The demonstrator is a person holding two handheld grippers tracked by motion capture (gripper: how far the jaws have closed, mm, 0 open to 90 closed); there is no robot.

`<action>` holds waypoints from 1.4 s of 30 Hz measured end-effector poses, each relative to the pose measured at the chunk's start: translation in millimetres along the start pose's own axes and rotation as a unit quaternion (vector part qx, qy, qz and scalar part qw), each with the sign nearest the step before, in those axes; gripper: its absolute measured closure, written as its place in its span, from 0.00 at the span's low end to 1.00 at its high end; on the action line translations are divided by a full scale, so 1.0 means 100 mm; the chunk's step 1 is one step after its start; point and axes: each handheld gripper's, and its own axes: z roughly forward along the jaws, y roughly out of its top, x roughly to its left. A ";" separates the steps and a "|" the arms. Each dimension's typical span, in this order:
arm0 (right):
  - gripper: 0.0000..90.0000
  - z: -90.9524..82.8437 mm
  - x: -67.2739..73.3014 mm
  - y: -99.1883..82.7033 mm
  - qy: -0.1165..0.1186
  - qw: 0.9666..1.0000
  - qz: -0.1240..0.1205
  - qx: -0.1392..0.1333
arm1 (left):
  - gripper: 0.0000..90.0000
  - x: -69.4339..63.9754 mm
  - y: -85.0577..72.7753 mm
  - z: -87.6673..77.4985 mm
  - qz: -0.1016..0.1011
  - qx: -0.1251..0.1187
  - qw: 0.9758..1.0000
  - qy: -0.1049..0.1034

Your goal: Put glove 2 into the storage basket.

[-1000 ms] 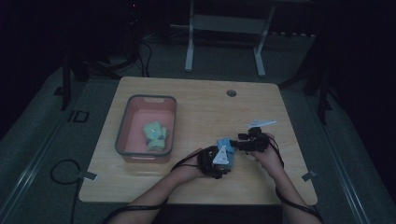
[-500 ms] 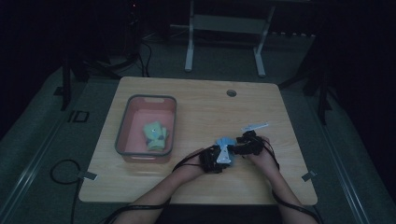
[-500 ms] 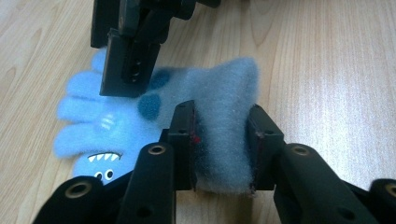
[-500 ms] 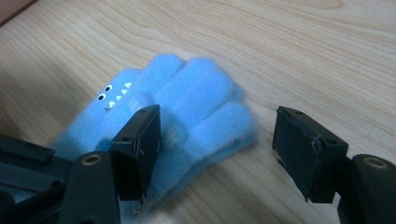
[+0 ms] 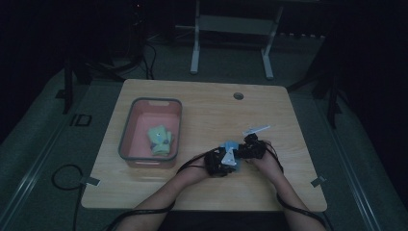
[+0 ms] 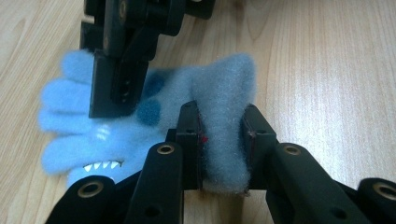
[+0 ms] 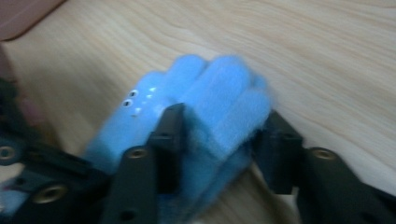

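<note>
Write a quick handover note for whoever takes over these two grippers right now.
Left gripper: shut on the cuff end of the blue glove, jaws just closed.
Right gripper: around the glove's finger end, jaws just closing; whether the pads press yet is unclear.
Blue glove lies on the table, right of the pink bin.
A green glove already lies in the bin.
Left, probably: put the blue glove in the bin too.

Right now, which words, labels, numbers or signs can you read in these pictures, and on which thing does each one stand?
"ID": on the dark floor mat left of the table, in the high view.
Blue glove: a pattern of dark spots and white teeth, no letters.
Green glove in the pink bin: too small to read any marking.
</note>
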 end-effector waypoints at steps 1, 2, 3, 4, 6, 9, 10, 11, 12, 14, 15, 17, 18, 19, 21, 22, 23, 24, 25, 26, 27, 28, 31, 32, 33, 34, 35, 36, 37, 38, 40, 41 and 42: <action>0.69 0.01 0.01 0.00 0.004 1.000 -0.001 0.000 | 0.82 0.00 -0.01 0.00 0.000 0.000 1.000 -0.001; 0.72 0.02 0.02 0.01 0.010 1.000 0.000 0.000 | 0.83 0.01 -0.01 -0.01 -0.003 0.000 1.000 -0.002; 0.74 0.03 0.03 0.01 0.016 1.000 0.000 0.001 | 0.83 0.01 -0.01 -0.01 -0.007 0.000 1.000 -0.004; 0.77 0.04 0.04 0.02 0.018 1.000 0.001 0.001 | 0.83 0.02 -0.01 -0.02 -0.008 -0.001 1.000 -0.005; 0.80 0.05 0.06 0.03 0.021 1.000 0.006 0.006 | 0.83 0.03 -0.01 -0.02 -0.018 -0.001 1.000 -0.009; 0.84 0.04 0.06 0.04 0.018 1.000 0.011 0.003 | 0.84 0.04 0.00 -0.05 -0.022 0.001 1.000 -0.006; 0.84 0.04 0.06 0.04 0.016 1.000 0.013 0.003 | 0.84 0.04 0.01 -0.06 -0.022 0.005 1.000 -0.006; 0.84 0.03 0.07 0.05 0.015 1.000 0.012 0.003 | 0.84 0.04 0.02 -0.07 -0.022 0.006 1.000 -0.004; 0.85 0.02 0.07 0.06 0.015 1.000 0.014 0.002 | 0.84 0.04 0.03 -0.09 -0.018 0.008 1.000 -0.003; 0.85 -0.01 0.08 0.08 0.013 1.000 0.013 -0.001 | 0.84 0.05 0.05 -0.13 -0.017 0.010 1.000 -0.001; 0.85 -0.02 0.08 0.09 0.013 1.000 0.012 -0.002 | 0.84 0.05 0.07 -0.16 -0.014 0.011 1.000 0.000; 0.85 -0.05 0.10 0.12 0.012 1.000 0.012 -0.005 | 0.84 0.06 0.10 -0.21 -0.010 0.011 1.000 0.005; 0.85 -0.07 0.10 0.13 0.015 1.000 0.013 -0.008 | 0.84 0.06 0.12 -0.24 -0.009 0.011 1.000 0.004; 0.85 -0.09 0.10 0.14 0.021 1.000 0.016 -0.012 | 0.84 0.06 0.14 -0.26 -0.007 0.010 1.000 0.007; 0.85 -0.13 0.10 0.16 0.026 0.999 0.018 -0.020 | 0.84 0.06 0.17 -0.32 0.000 0.013 1.000 0.010; 0.85 -0.13 0.10 0.16 0.026 0.999 0.018 -0.020 | 0.84 0.06 0.17 -0.32 0.000 0.013 1.000 0.010; 0.85 -0.15 0.11 0.17 0.028 0.999 0.020 -0.024 | 0.84 0.07 0.20 -0.37 0.003 0.013 1.000 0.010; 0.85 -0.17 0.13 0.20 0.029 0.999 0.020 -0.027 | 0.84 0.07 0.21 -0.39 0.004 0.014 1.000 0.010; 0.85 -0.19 0.14 0.21 0.029 0.999 0.018 -0.030 | 0.84 0.08 0.22 -0.41 0.008 0.016 1.000 0.012; 0.85 -0.20 0.15 0.22 0.030 0.999 0.019 -0.033 | 0.84 0.09 0.23 -0.44 0.008 0.017 1.000 0.011; 0.85 -0.21 0.15 0.24 0.030 0.999 0.019 -0.035 | 0.84 0.10 0.24 -0.46 0.010 0.019 1.000 0.011; 0.85 -0.21 0.16 0.25 0.030 0.999 0.015 -0.035 | 0.84 0.11 0.25 -0.48 0.010 0.020 1.000 0.011; 0.85 -0.24 0.19 0.30 0.029 0.999 0.012 -0.037 | 0.84 0.13 0.28 -0.55 0.015 0.024 1.000 0.012; 0.85 -0.25 0.20 0.32 0.027 0.999 0.010 -0.038 | 0.84 0.14 0.29 -0.57 0.014 0.024 1.000 0.012; 0.85 -0.26 0.21 0.34 0.028 0.999 0.009 -0.038 | 0.84 0.14 0.30 -0.60 0.016 0.024 0.999 0.013; 0.85 -0.27 0.23 0.37 0.027 0.999 0.004 -0.039 | 0.84 0.15 0.31 -0.62 0.018 0.025 0.999 0.015; 0.85 -0.28 0.24 0.38 0.026 0.999 0.003 -0.040 | 0.84 0.15 0.32 -0.65 0.019 0.026 0.999 0.015; 0.85 -0.29 0.25 0.41 0.029 0.999 0.004 -0.041 | 0.84 0.16 0.33 -0.68 0.021 0.027 0.999 0.015; 0.85 -0.30 0.26 0.43 0.030 0.999 0.002 -0.042 | 0.84 0.17 0.34 -0.70 0.022 0.028 0.999 0.017; 0.85 -0.32 0.28 0.46 0.030 0.999 0.002 -0.044 | 0.84 0.17 0.34 -0.73 0.023 0.029 0.999 0.018; 0.85 -0.33 0.29 0.49 0.031 0.998 0.000 -0.046 | 0.84 0.18 0.35 -0.76 0.023 0.030 0.999 0.019; 0.85 -0.35 0.30 0.51 0.031 0.998 -0.001 -0.047 | 0.84 0.19 0.36 -0.81 0.026 0.031 0.999 0.022; 0.85 -0.36 0.33 0.57 0.031 0.998 -0.005 -0.049 | 0.84 0.20 0.37 -0.83 0.025 0.031 0.999 0.022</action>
